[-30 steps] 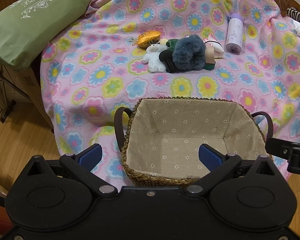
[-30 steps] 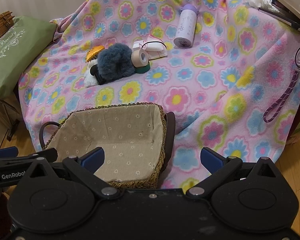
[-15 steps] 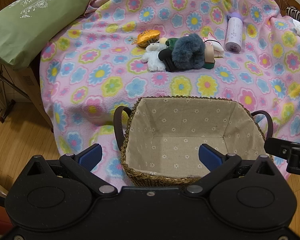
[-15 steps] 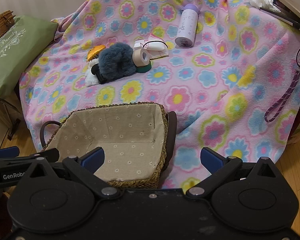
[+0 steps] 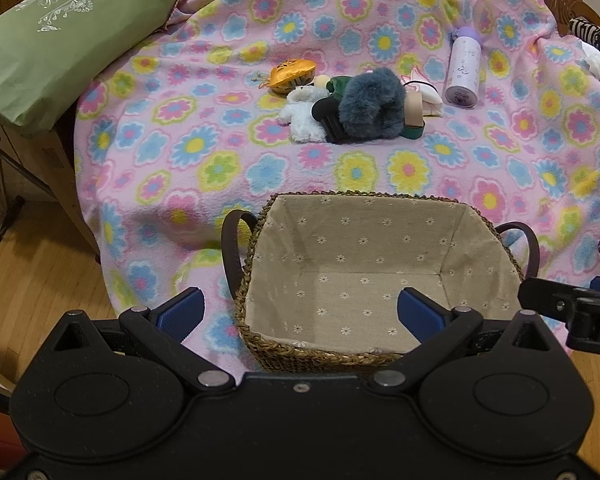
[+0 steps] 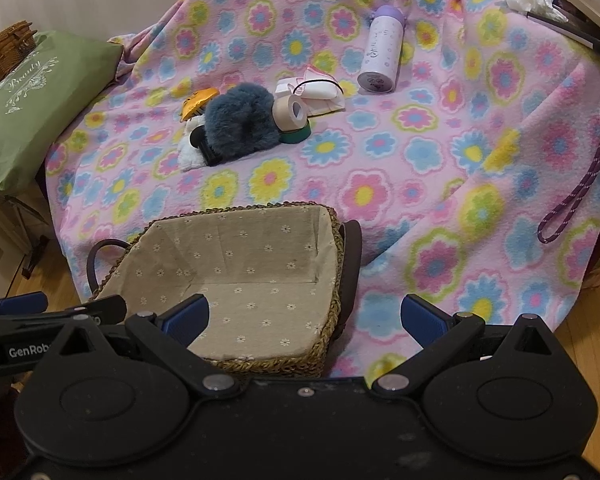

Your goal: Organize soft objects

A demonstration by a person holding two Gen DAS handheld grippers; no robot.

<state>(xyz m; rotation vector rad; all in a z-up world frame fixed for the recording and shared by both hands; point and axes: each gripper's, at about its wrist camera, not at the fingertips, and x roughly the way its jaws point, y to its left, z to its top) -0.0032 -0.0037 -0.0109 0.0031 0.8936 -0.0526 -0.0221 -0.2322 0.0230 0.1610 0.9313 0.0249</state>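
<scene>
Nothing looks sorted yet. The soft things lie in one heap on the flowered blanket (image 5: 204, 148) covering the surface: a blue-grey furry toy (image 5: 370, 106), a white plush (image 5: 302, 114) touching it at its 9 o'clock, and an orange pouch (image 5: 292, 75) at its 10 o'clock. The lined basket (image 5: 360, 276) sits empty, at 6 o'clock from the heap and well apart from it. A roll of tape (image 6: 290, 109) and a bottle (image 6: 382, 54) lie at 2 o'clock of the heap. The left claw (image 5: 300, 314) and the right claw (image 6: 304, 316) both hang released, holding nothing, near the basket. All the moving is left, by my judgement.
</scene>
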